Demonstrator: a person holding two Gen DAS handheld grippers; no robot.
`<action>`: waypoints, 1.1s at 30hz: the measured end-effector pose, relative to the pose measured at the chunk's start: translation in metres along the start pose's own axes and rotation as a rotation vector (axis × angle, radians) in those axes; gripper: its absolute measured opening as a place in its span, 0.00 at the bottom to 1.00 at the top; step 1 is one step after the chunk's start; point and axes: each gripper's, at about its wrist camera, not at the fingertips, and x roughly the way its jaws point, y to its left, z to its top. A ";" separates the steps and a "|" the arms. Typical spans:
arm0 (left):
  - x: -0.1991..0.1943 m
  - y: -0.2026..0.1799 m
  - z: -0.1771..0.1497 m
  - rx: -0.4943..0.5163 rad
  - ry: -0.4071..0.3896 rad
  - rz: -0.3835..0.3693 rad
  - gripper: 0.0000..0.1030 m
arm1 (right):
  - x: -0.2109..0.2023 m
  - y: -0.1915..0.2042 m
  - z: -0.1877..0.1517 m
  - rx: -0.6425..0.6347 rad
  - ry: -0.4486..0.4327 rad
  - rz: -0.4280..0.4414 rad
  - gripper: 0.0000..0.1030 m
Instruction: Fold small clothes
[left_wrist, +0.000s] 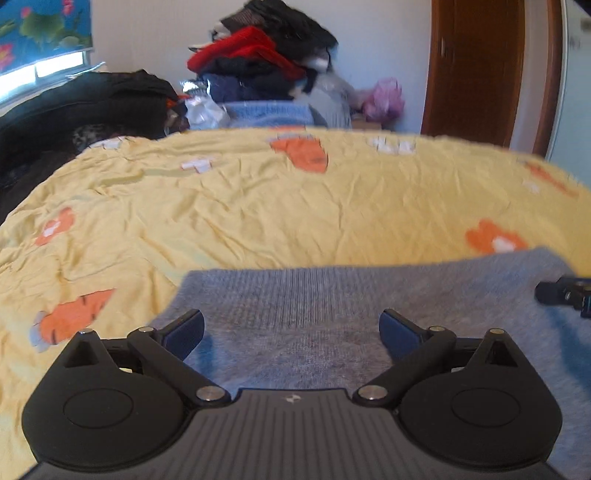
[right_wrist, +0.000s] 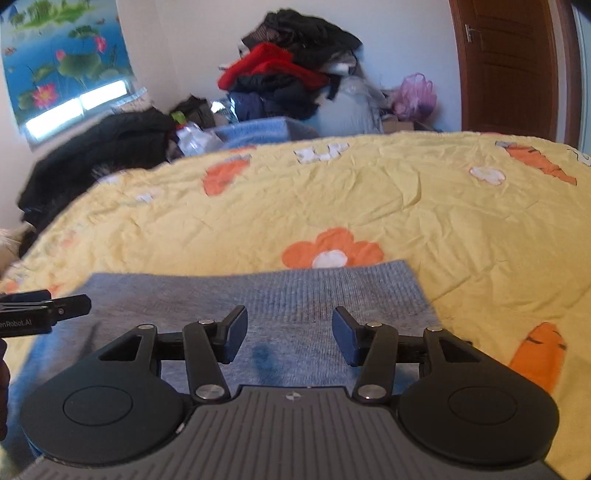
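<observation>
A grey-blue knitted garment (left_wrist: 332, 295) lies flat on the yellow bed sheet (left_wrist: 258, 206), its far edge straight and ribbed. My left gripper (left_wrist: 291, 332) hovers over the garment's left part, jaws wide open with nothing between them. My right gripper (right_wrist: 290, 334) stands over the garment (right_wrist: 258, 291) near its right edge, jaws partly apart and open, with only cloth below them. Each gripper's tip shows in the other's view: the right gripper's fingers (left_wrist: 565, 291) at the right edge, the left gripper's fingers (right_wrist: 44, 310) at the left edge.
The sheet (right_wrist: 406, 214) bears orange carrot and flower prints. Behind the bed, a tall pile of clothes (left_wrist: 266, 55) rises, with a black coat (left_wrist: 85, 103) at the left, a pink bag (left_wrist: 384, 98) and a brown door (left_wrist: 480, 70).
</observation>
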 end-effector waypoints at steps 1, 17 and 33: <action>0.010 0.001 -0.004 0.002 0.031 0.013 0.99 | 0.008 0.001 -0.001 -0.015 0.010 -0.042 0.54; 0.015 0.013 -0.014 -0.039 0.003 -0.035 1.00 | -0.017 -0.001 -0.012 0.012 -0.108 -0.156 0.59; 0.015 0.014 -0.015 -0.050 -0.002 -0.045 1.00 | 0.037 0.092 -0.016 -0.145 -0.023 0.024 0.79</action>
